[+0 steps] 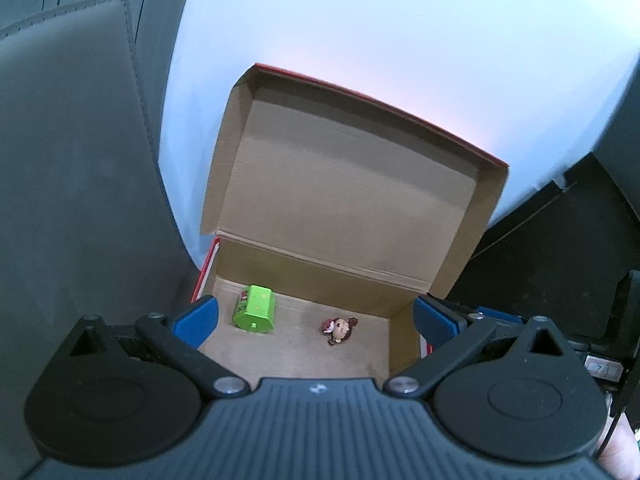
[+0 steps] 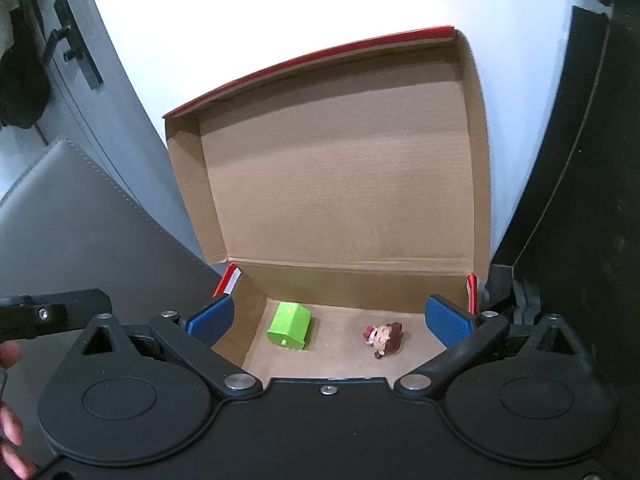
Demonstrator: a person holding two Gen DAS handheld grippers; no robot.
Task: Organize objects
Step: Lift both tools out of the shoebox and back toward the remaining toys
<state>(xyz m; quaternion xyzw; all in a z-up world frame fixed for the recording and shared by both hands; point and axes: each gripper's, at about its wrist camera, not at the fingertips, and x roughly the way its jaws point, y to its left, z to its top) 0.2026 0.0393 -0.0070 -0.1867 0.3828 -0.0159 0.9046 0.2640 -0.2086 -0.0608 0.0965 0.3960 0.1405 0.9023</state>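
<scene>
Grey leather chair (image 1: 72, 160), white table (image 1: 400, 32)

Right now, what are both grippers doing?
Left gripper: jaws open, holding nothing, above the box.
Right gripper: jaws open, holding nothing.

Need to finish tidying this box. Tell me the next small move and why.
Probably close the lid: the green block and the doll already lie on the floor of the box, apart from each other. Both the left gripper and right gripper are open and empty, so either could reach up for the upright lid's top edge.
</scene>
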